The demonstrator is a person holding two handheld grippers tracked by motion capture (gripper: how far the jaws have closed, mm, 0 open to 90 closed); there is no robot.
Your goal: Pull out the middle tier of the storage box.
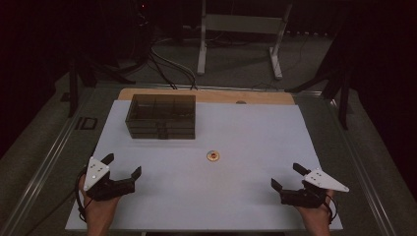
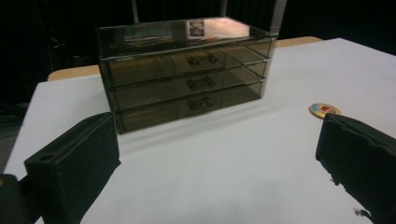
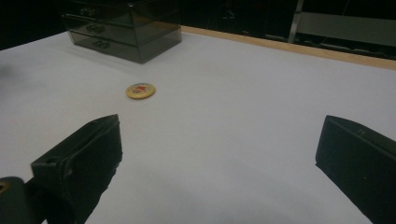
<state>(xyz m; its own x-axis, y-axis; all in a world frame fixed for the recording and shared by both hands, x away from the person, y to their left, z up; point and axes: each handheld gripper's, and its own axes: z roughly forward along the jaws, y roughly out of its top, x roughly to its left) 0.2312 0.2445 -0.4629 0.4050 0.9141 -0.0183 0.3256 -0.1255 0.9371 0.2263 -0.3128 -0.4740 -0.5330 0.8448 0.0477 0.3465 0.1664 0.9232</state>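
Note:
A smoky see-through drawer box (image 1: 161,116) with three shut drawers stands at the back left of the white table top (image 1: 255,132). A small round yellow badge (image 1: 213,156) lies flat near the middle, apart from everything. My left gripper (image 1: 122,165) rests open at the front left, jaws wide, nothing between them. My right gripper (image 1: 287,175) sits open at the front right, also empty. The left gripper view faces the drawer box (image 2: 187,70) with the badge (image 2: 324,110) at its right. In the right gripper view the badge (image 3: 140,90) lies ahead left, the drawer box (image 3: 123,28) beyond it.
A wooden strip (image 1: 206,95) runs along the table's far edge. Behind the table stand a white metal frame (image 1: 241,29) and loose cables (image 1: 167,61) on the floor. A metal rail (image 1: 44,162) borders the left side.

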